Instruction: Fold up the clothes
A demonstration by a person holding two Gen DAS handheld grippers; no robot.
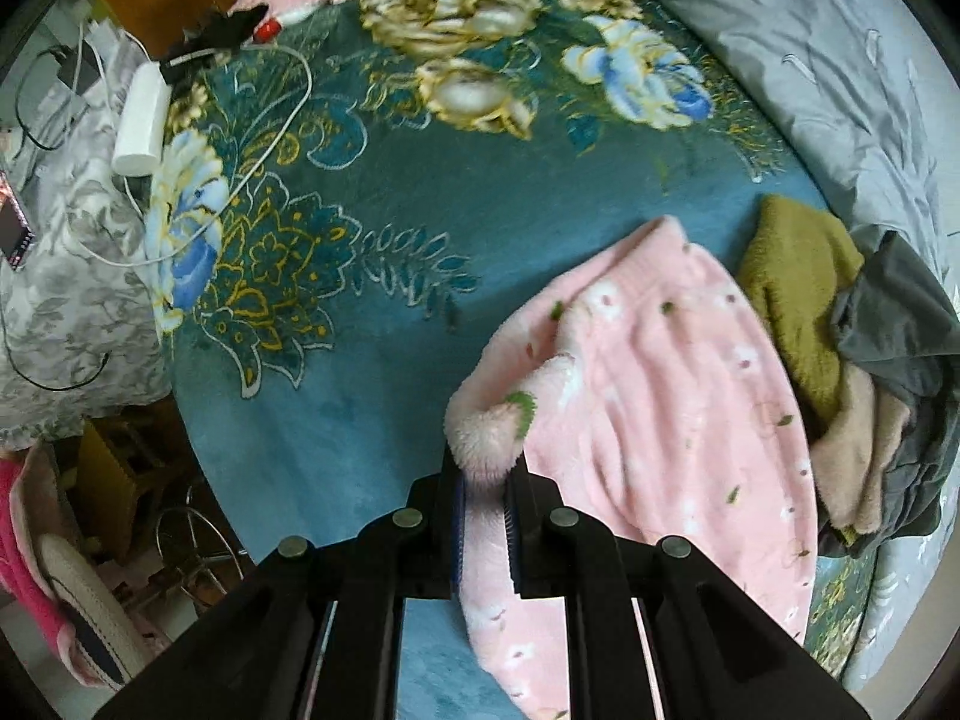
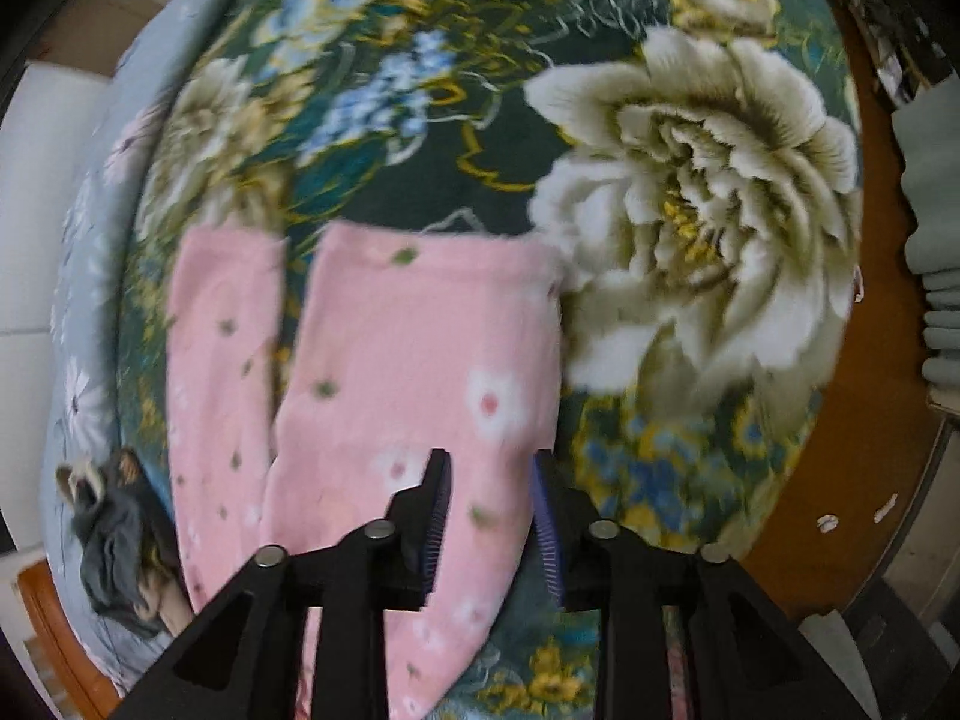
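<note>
While the left tongs [image 1: 486,480] pinch a fluffy bunch of the pink fleece pants [image 1: 648,420] on the teal floral blanket [image 1: 372,300], an olive garment [image 1: 798,288] sits just right; over on the right wrist view, right tongs [image 2: 491,480] spread wide above the pants' near edge [image 2: 420,360]

A home bedroom: a bed [image 1: 372,276] under a teal flowered blanket, grey floral bedding [image 1: 810,60] far right, a heap of clothes [image 1: 840,372], charger cables [image 1: 264,144] at left.
</note>
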